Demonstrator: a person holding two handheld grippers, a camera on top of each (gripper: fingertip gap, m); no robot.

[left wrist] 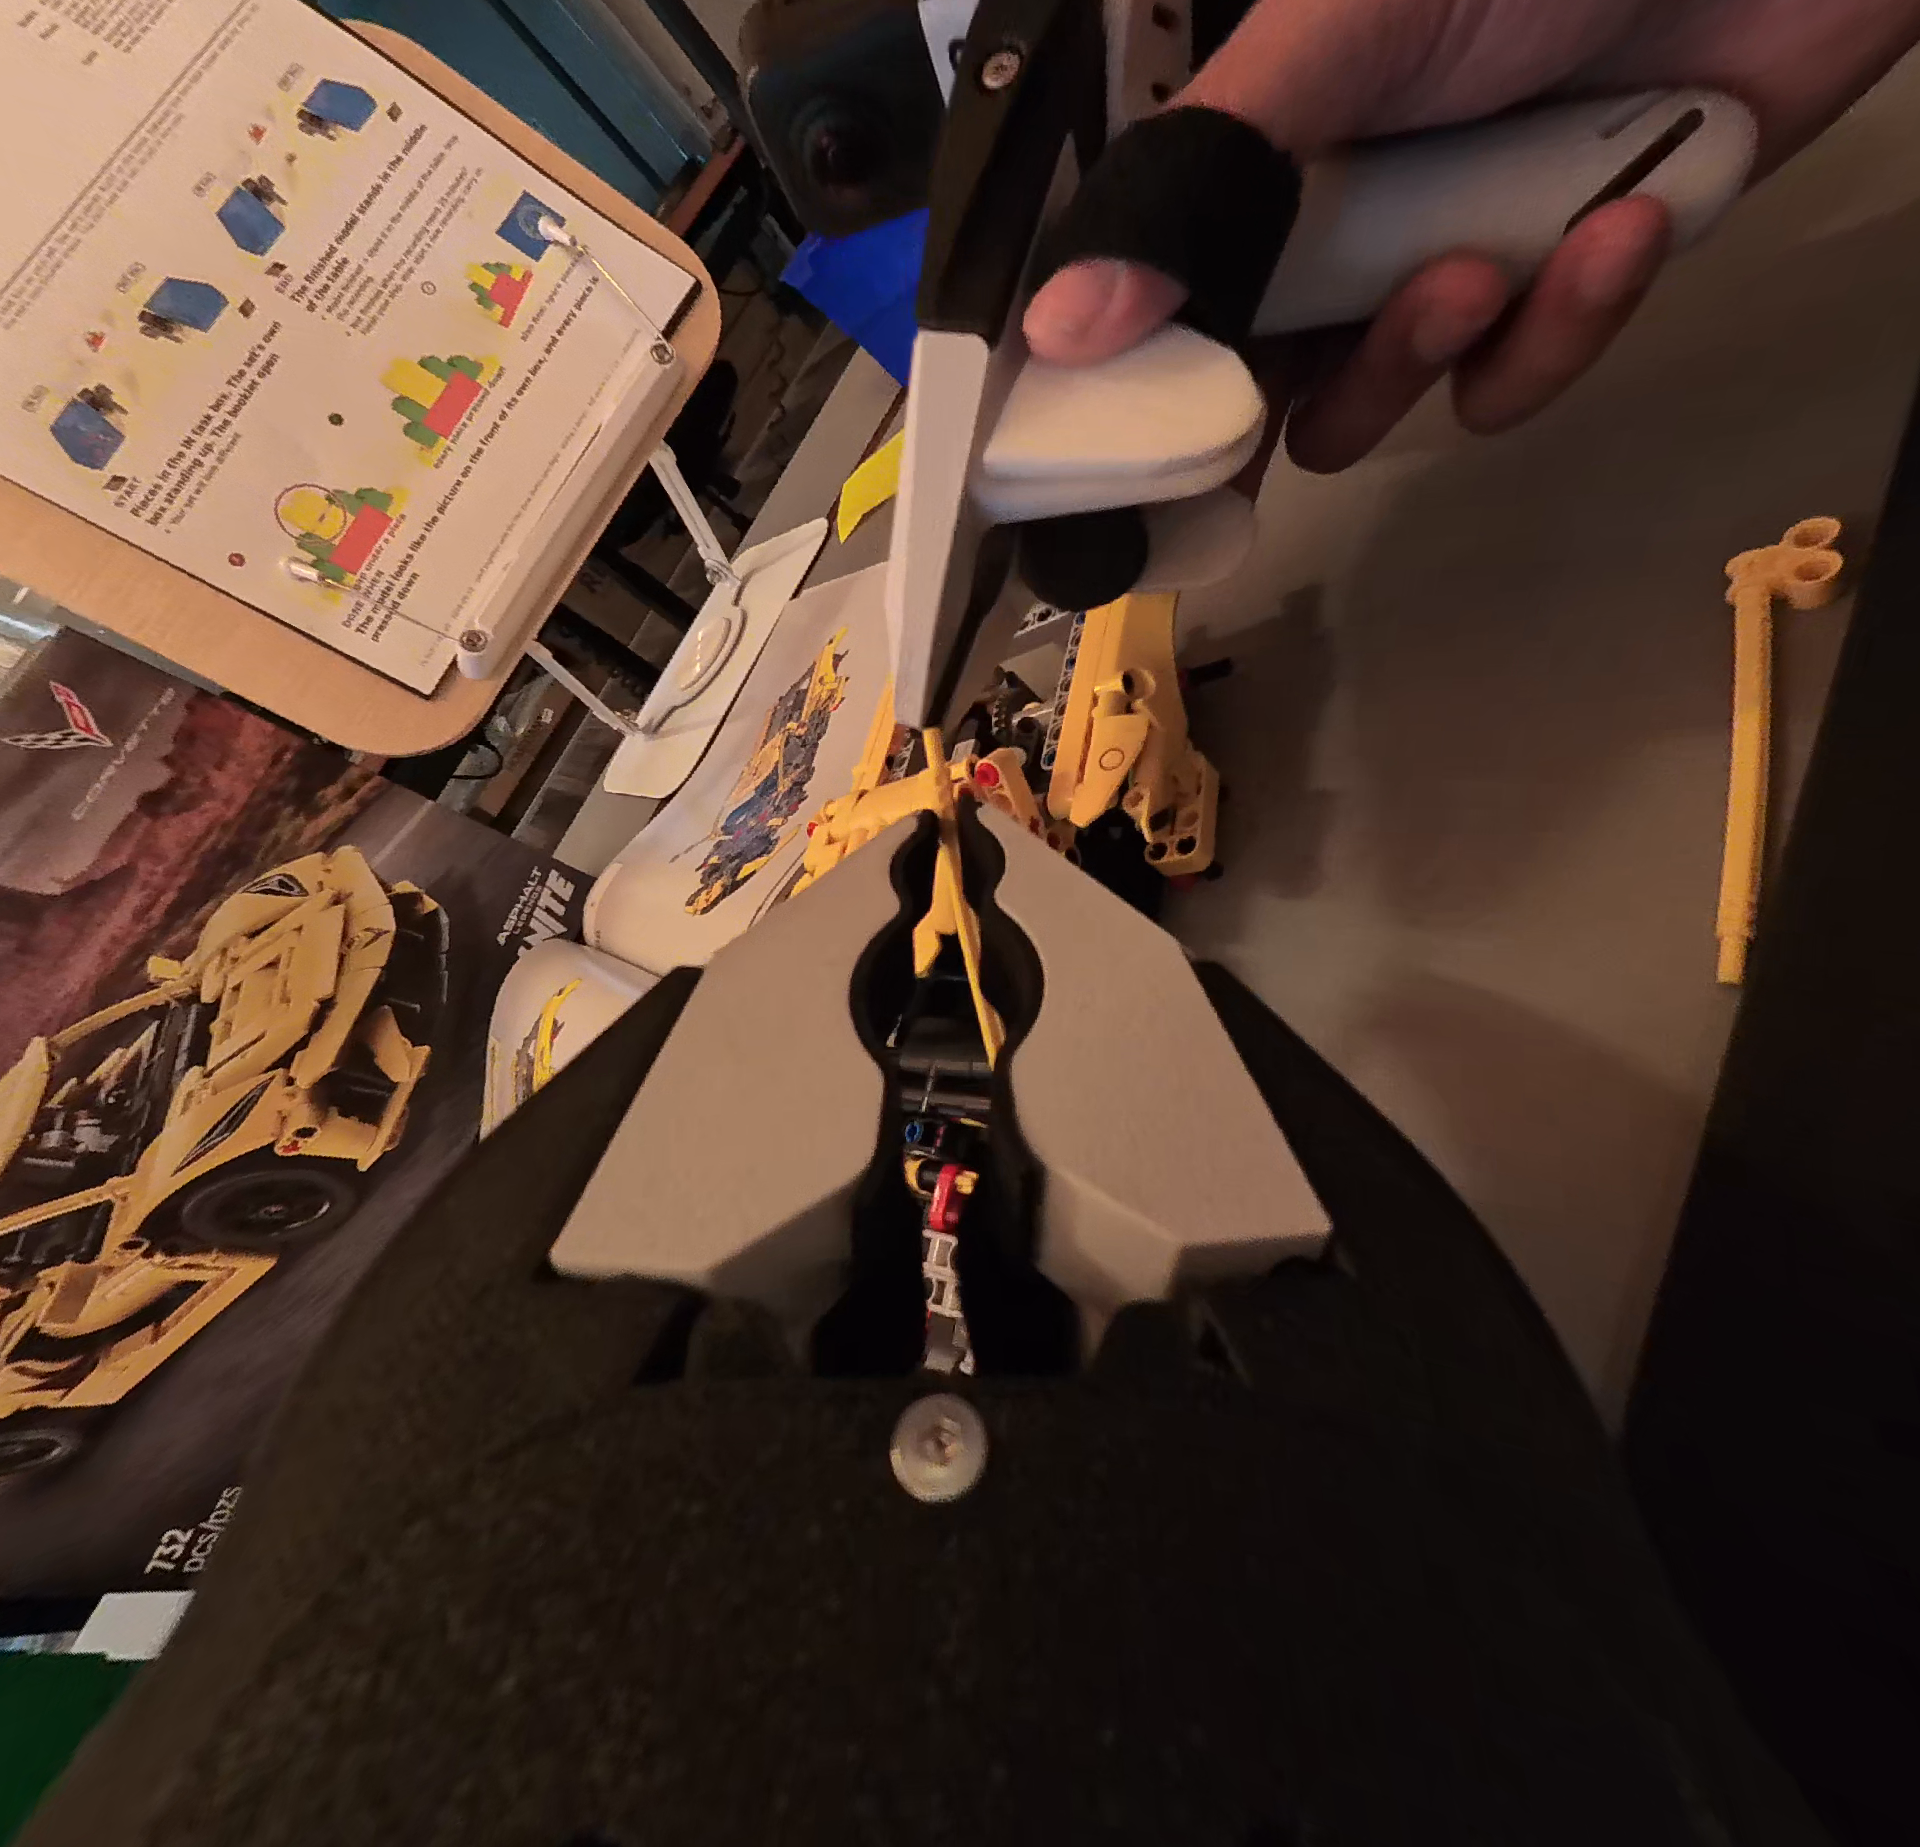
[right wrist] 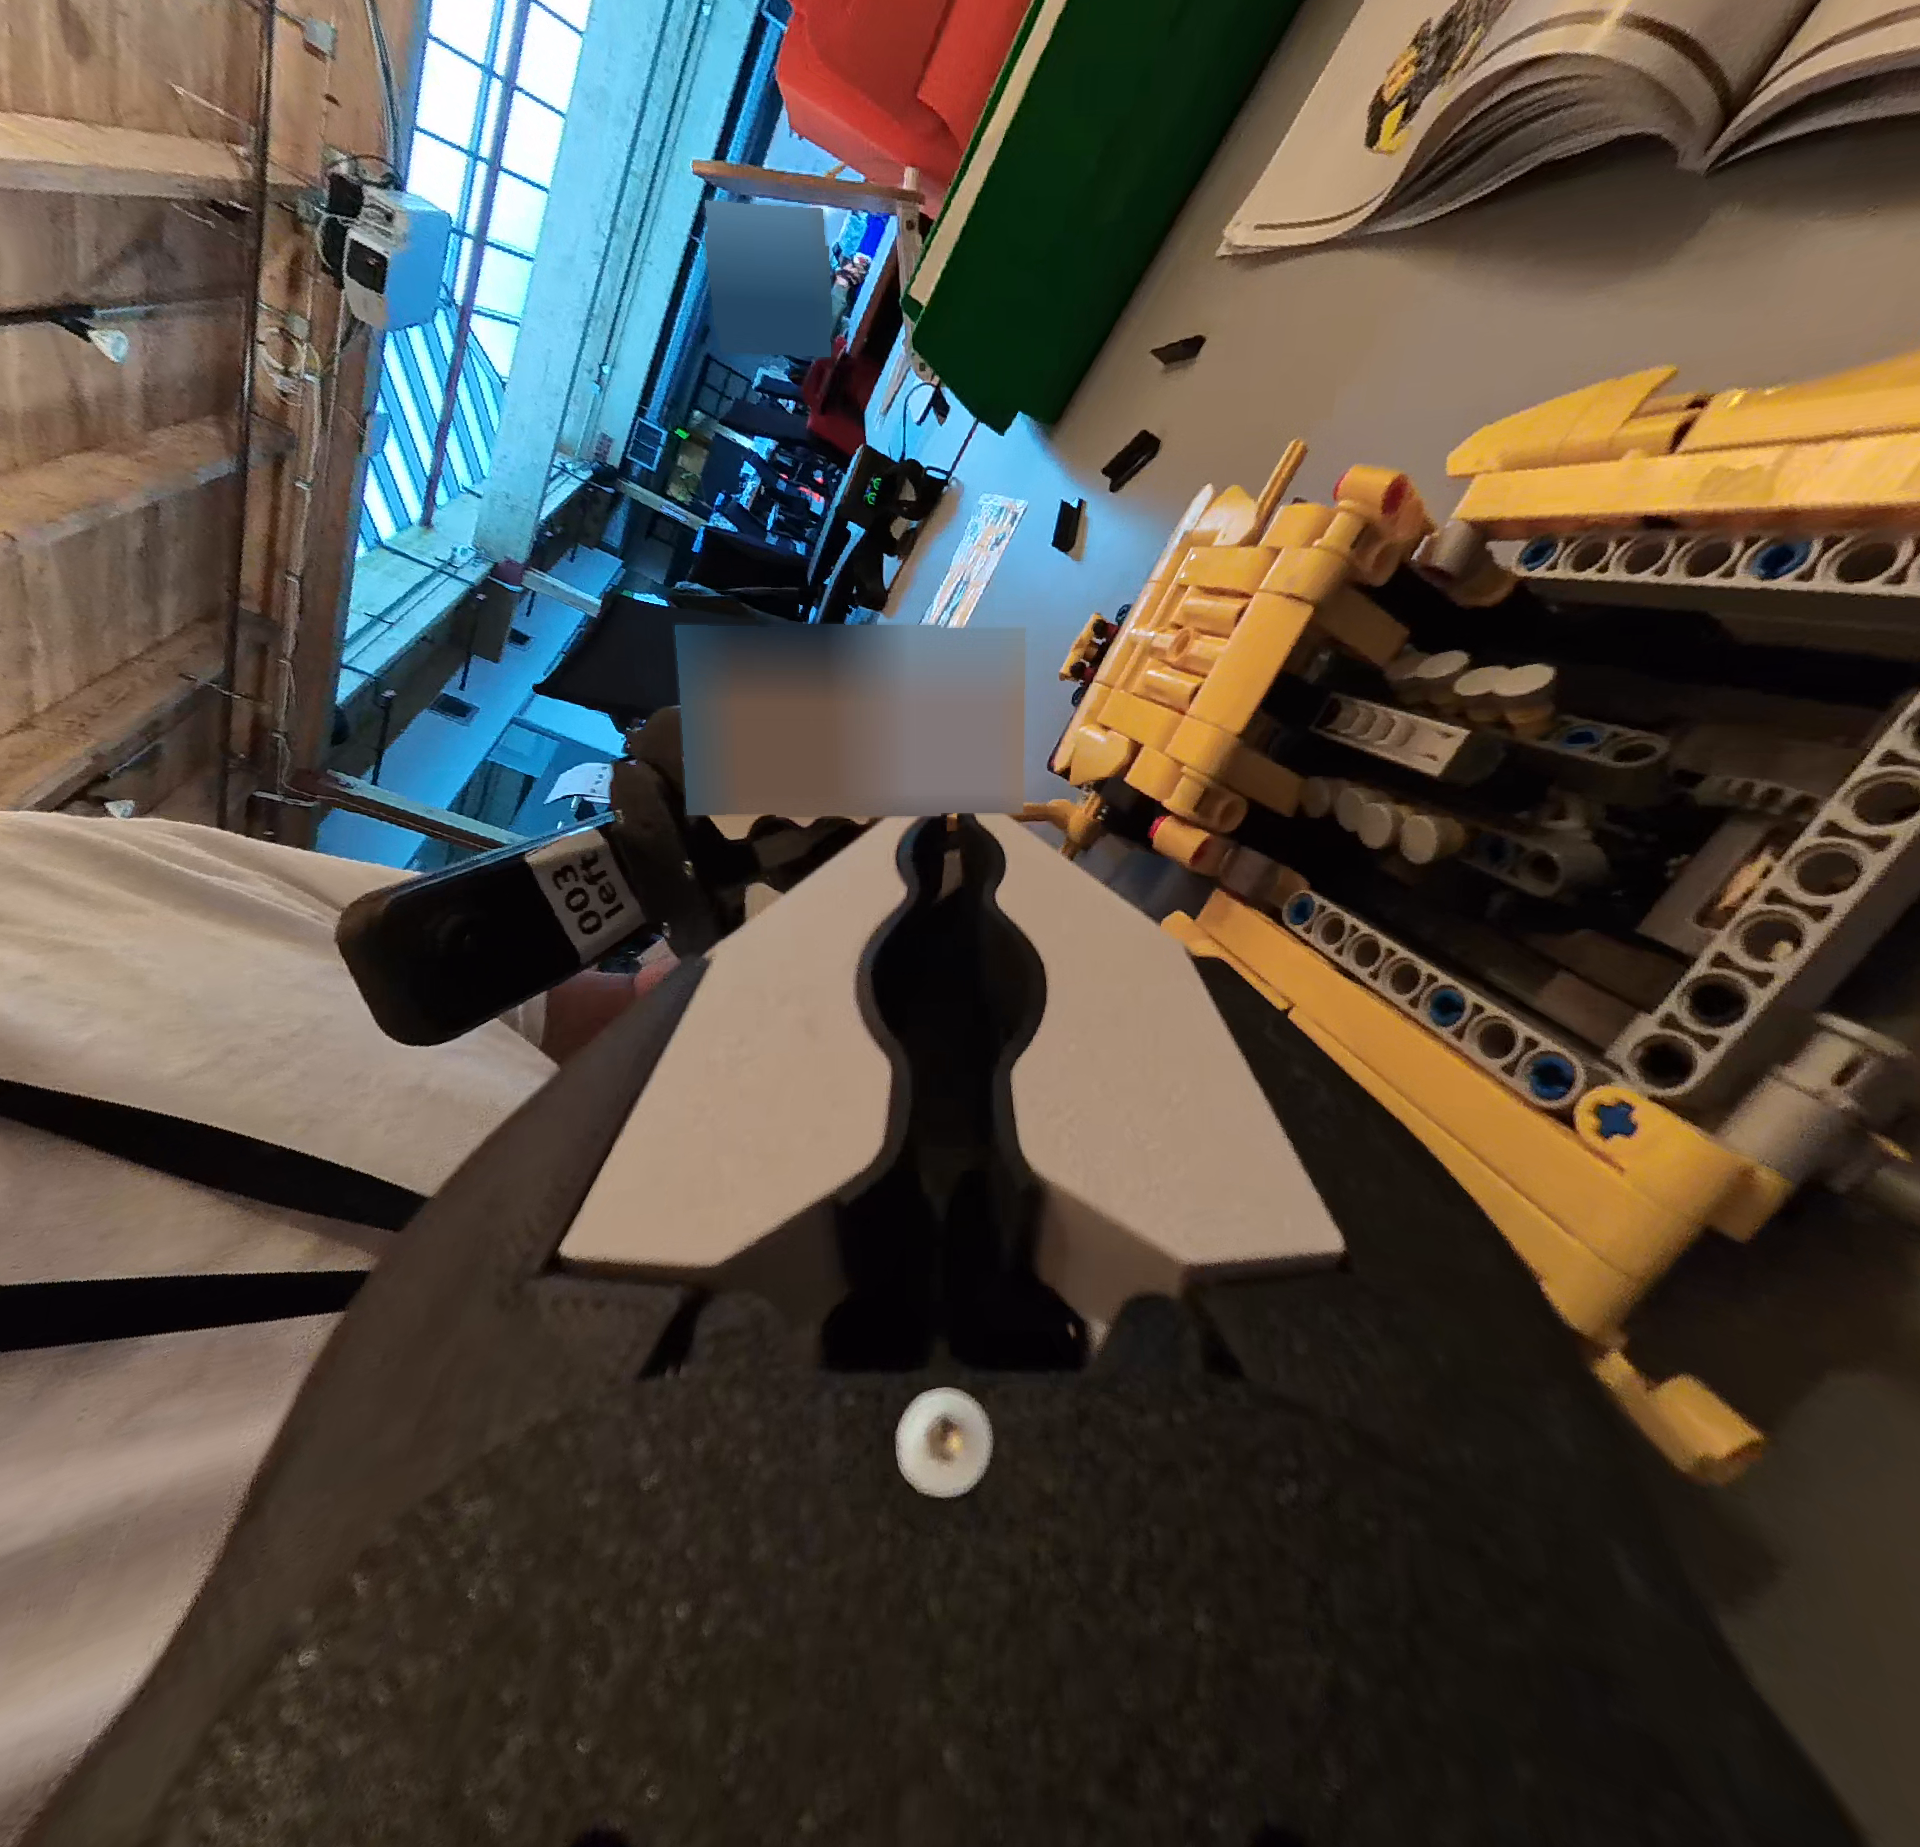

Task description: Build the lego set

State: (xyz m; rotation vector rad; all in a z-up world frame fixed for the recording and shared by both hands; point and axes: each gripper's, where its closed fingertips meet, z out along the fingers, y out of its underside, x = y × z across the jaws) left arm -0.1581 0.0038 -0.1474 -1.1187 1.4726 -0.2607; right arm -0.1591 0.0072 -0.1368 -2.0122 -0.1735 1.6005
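Observation:
My left gripper (left wrist: 951,829) is shut on a thin yellow Lego piece (left wrist: 948,898) that runs down through the gap between its grey fingers. The half-built yellow and grey Lego car (left wrist: 1127,748) lies just beyond it. My right gripper (left wrist: 920,711), held by a hand, comes down from above, and its tip meets the top of that yellow piece. In the right wrist view the right gripper (right wrist: 951,833) has its jaws together with nothing clearly between them. The car (right wrist: 1455,758) lies to its right, and the left gripper's camera (right wrist: 468,950) sits at the left.
A long loose yellow Lego rod (left wrist: 1751,758) lies on the table at the right. The open booklet (left wrist: 748,789), the set's box (left wrist: 239,1018) and a stand with an instruction sheet (left wrist: 312,291) are to the left. Small black pieces (right wrist: 1127,457) and a green box (right wrist: 1081,176) lie beyond the car. The grippers are tip to tip, or close to it.

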